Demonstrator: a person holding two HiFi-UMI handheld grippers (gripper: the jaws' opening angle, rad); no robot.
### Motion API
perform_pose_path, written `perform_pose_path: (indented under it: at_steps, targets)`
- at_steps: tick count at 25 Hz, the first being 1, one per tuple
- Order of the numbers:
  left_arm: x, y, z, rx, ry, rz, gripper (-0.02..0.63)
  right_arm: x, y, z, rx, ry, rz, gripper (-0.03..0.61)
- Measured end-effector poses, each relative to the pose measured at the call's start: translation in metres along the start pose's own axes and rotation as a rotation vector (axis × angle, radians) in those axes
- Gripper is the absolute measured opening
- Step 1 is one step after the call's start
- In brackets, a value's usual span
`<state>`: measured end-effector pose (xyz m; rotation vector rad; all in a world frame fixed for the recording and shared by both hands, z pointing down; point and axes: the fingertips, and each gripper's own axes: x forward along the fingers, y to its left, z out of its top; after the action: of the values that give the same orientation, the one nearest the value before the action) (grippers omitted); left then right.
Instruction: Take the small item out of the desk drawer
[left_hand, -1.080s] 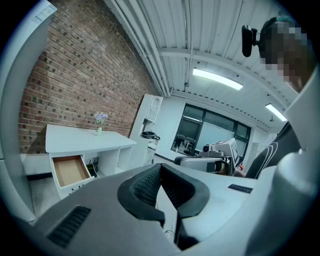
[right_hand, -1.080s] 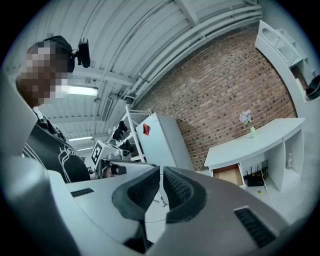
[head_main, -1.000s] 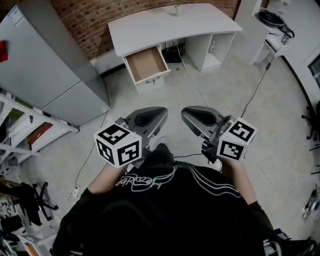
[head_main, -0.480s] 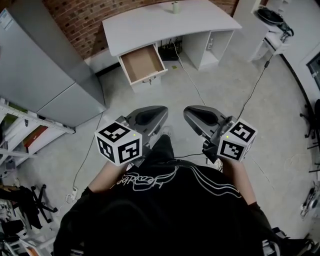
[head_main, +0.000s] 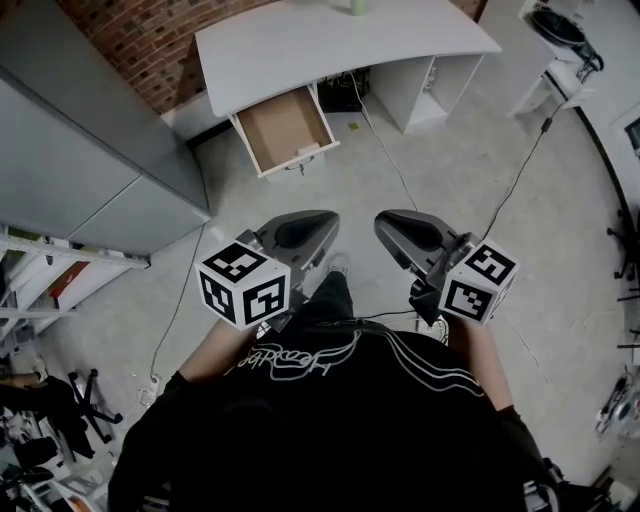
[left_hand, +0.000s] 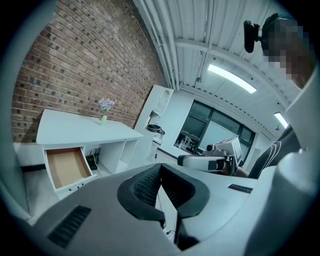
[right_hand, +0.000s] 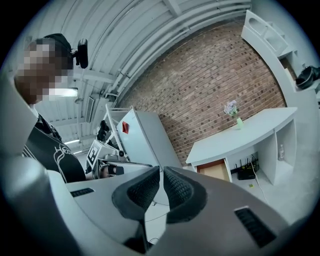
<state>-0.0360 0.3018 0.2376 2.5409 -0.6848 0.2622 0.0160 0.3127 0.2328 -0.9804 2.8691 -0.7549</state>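
The white desk (head_main: 300, 45) stands by the brick wall, and its drawer (head_main: 283, 128) is pulled open over the floor. The brown drawer bottom looks bare; I cannot make out a small item in it from here. Both grippers are held at waist height, well short of the desk. My left gripper (head_main: 300, 232) is shut with nothing between its pads, tips meeting (left_hand: 160, 167). My right gripper (head_main: 408, 230) is shut and empty too (right_hand: 161, 170). The open drawer also shows in the left gripper view (left_hand: 65, 167) and in the right gripper view (right_hand: 216, 171).
A small vase of flowers (left_hand: 104, 107) stands on the desk top. A tall grey cabinet (head_main: 90, 150) is left of the desk. Cables (head_main: 390, 165) run over the floor from under the desk. A metal rack (head_main: 50, 280) is at the left, and white shelving (head_main: 555, 40) at the right.
The desk and open drawer have grown a little in the head view as the person moves toward them. Both grippers stay shut and in the same pose.
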Motion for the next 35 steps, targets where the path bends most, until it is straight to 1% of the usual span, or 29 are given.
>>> perform_pose_path:
  at_steps: [4, 7, 10, 14, 16, 19, 21, 24, 29, 31, 35]
  targets:
    - [0.031, 0.052, 0.022, -0.036, 0.037, 0.0, 0.02, 0.034, -0.05, 0.015, 0.066, 0.011, -0.012, 0.055]
    - [0.064, 0.096, 0.036, -0.063, 0.075, 0.0, 0.02, 0.062, -0.099, 0.027, 0.117, 0.021, -0.022, 0.055]
    - [0.098, 0.146, 0.052, -0.107, 0.115, -0.009, 0.02, 0.099, -0.15, 0.043, 0.148, 0.041, -0.028, 0.055]
    - [0.141, 0.199, 0.068, -0.142, 0.149, -0.021, 0.021, 0.133, -0.214, 0.054, 0.19, 0.07, -0.037, 0.055]
    - [0.161, 0.225, 0.072, -0.147, 0.167, -0.024, 0.021, 0.148, -0.24, 0.052, 0.221, 0.084, -0.041, 0.055]
    - [0.184, 0.265, 0.063, -0.133, 0.204, -0.016, 0.021, 0.174, -0.275, 0.037, 0.266, 0.112, -0.042, 0.055]
    - [0.194, 0.286, 0.054, -0.115, 0.226, 0.0, 0.021, 0.185, -0.29, 0.027, 0.293, 0.123, -0.037, 0.055]
    - [0.202, 0.301, 0.041, -0.112, 0.241, 0.023, 0.021, 0.19, -0.303, 0.012, 0.322, 0.149, -0.033, 0.055]
    - [0.21, 0.345, 0.025, -0.101, 0.259, 0.071, 0.023, 0.216, -0.327, -0.003, 0.327, 0.189, -0.031, 0.055]
    - [0.212, 0.358, 0.017, -0.078, 0.271, 0.09, 0.023, 0.223, -0.33, -0.01, 0.338, 0.198, -0.02, 0.055]
    - [0.224, 0.386, 0.004, -0.003, 0.3, 0.149, 0.023, 0.233, -0.339, -0.026, 0.35, 0.238, 0.009, 0.055]
